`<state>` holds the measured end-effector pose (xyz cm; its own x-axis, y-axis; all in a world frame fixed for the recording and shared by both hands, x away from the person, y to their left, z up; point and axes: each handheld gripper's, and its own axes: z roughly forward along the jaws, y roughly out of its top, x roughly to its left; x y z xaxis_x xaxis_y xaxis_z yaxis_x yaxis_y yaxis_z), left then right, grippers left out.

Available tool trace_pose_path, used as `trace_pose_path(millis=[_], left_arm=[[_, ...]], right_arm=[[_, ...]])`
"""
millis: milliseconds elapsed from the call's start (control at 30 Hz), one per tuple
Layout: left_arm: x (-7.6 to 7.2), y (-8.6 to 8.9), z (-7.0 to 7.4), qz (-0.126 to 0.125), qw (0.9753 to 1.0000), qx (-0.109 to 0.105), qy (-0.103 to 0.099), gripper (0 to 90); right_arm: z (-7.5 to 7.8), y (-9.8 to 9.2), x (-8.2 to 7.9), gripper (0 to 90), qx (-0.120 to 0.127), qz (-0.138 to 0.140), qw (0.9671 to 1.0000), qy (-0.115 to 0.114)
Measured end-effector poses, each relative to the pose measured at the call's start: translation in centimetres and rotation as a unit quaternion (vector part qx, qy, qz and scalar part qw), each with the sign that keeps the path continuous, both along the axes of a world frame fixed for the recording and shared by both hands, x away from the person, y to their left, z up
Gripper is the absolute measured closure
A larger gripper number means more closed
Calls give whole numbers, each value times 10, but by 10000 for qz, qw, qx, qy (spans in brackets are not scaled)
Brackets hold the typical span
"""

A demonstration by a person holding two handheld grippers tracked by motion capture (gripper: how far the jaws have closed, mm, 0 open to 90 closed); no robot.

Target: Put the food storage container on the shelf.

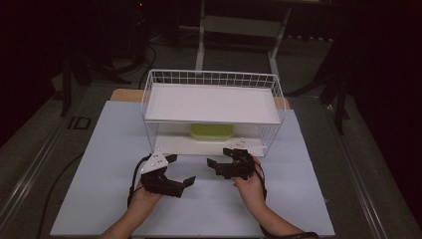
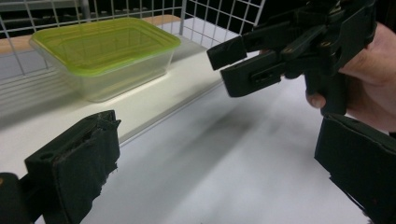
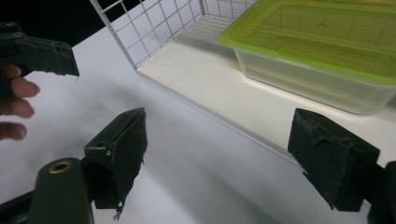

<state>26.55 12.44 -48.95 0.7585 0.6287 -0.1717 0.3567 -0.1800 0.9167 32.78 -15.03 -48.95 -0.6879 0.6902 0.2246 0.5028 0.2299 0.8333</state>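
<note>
The green-lidded container point(image 1: 211, 131) sits on the wire rack's point(image 1: 149, 99) lower shelf, long axis left-right, just beyond both spread, empty tools; right tool point(image 1: 230, 164) is nearer than left tool point(image 1: 175, 172).

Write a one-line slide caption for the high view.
Two hand-held claws, left and right, open before a wire rack holding a green-lidded box.
</note>
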Motion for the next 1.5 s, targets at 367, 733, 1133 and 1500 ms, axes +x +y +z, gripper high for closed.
trace_pose_path(millis=[367,733,1133,1500], left_arm=[[-14,8,3,-261,9996,-117,56,8],[-29,19,3,-410,9989,-212,4,7],[-47,27,-3,-337,9993,-148,115,8],[-50,33,-11,-248,9996,-67,72,7]], right_arm=[[7,-27,-25,197,-86,136,9998,-115],[17,-57,-48,197,-9,271,9995,-159],[9,-78,-71,189,-174,288,9993,-157],[-4,-92,-79,187,-312,268,9991,-117]])
